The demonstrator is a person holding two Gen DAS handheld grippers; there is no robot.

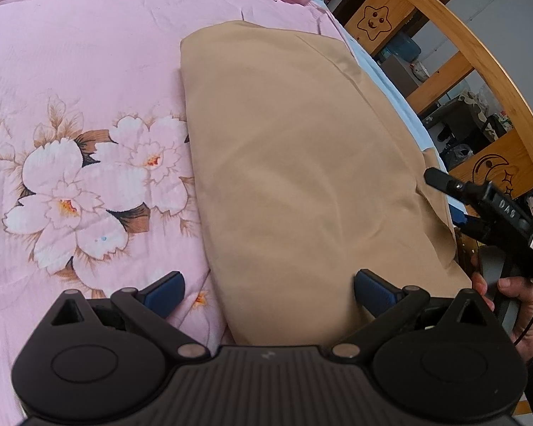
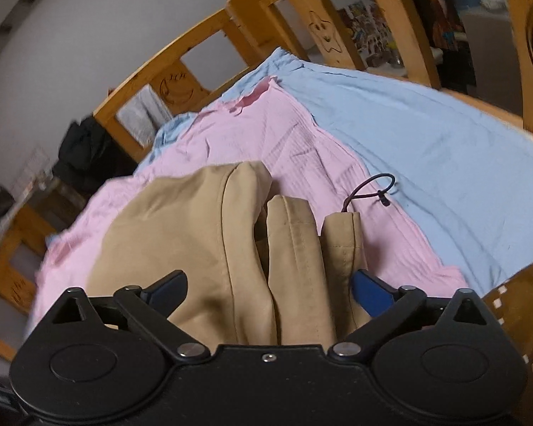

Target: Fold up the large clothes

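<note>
Tan fabric: garment (image 1: 295, 163) is seen folded into a compact oblong on the pink floral quilt (image 1: 81, 113), near the bed's right edge. Left gripper (image 1: 268, 285) is nearest in the left wrist view, jaws wide apart, pads clear of cloth though the near end of the bundle lies btwn them; nothing is gripped. Right gripper (image 2: 269, 288) is likewise spread wide, w/ stacked folds btwn the fingers but not pinched; it is also seen to the right in the left view, held by a hand (image 1: 511, 294). A dark drawcord (image 2: 369, 190) is seen trailing out onto the quilt, past a hem end. Farther off: blue sheet (image 2: 426, 149), then wooden bed rail (image 2: 195, 46). Judged: main folds done, approx. complete. Left: cord to be tucked, loose right-side layers squared.
</note>
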